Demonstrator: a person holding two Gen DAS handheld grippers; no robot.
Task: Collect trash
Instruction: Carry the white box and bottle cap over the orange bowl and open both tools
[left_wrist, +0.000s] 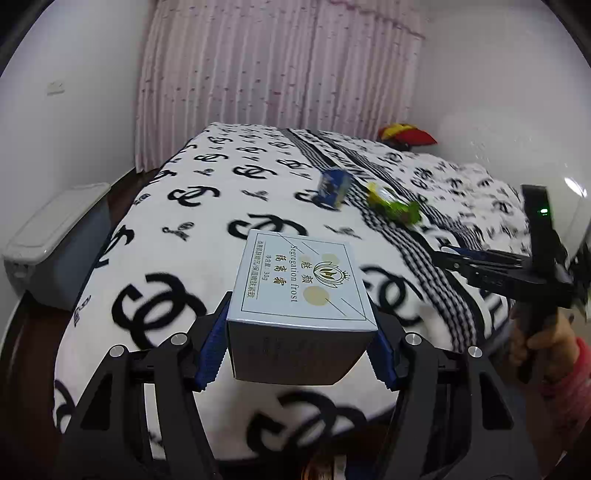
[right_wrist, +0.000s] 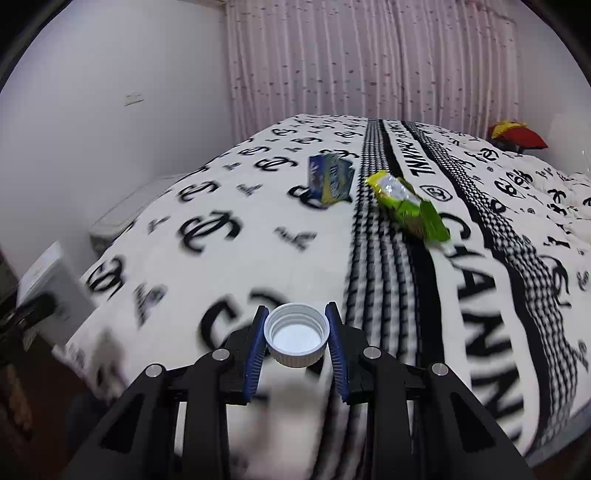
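Blue-padded jaws of the left gripper (left_wrist: 299, 350) were clamped on a pale cardboard box (left_wrist: 301, 295) printed "Segregation frost", held clear above the bed's black-and-white blanket (left_wrist: 207, 221). The right gripper (right_wrist: 297, 341) pinched a white bottle cap (right_wrist: 297, 339), open side up, between its pads. Two items of trash remained on the blanket: a blue wrapper (right_wrist: 330, 179) at about twelve o'clock from the cap, and a green-yellow snack bag (right_wrist: 410, 210) at one o'clock, lying on the checked stripe; they were near each other but apart, with nothing between them and the grippers. A red and yellow cushion (right_wrist: 517, 136) sat at the far two o'clock corner before the pink curtain (right_wrist: 369, 59). Only the left wrist view showed a grey lidded bin (left_wrist: 55, 236) at nine o'clock beside the bed, and the right gripper's body with the hand (left_wrist: 550, 347) holding it at three o'clock.
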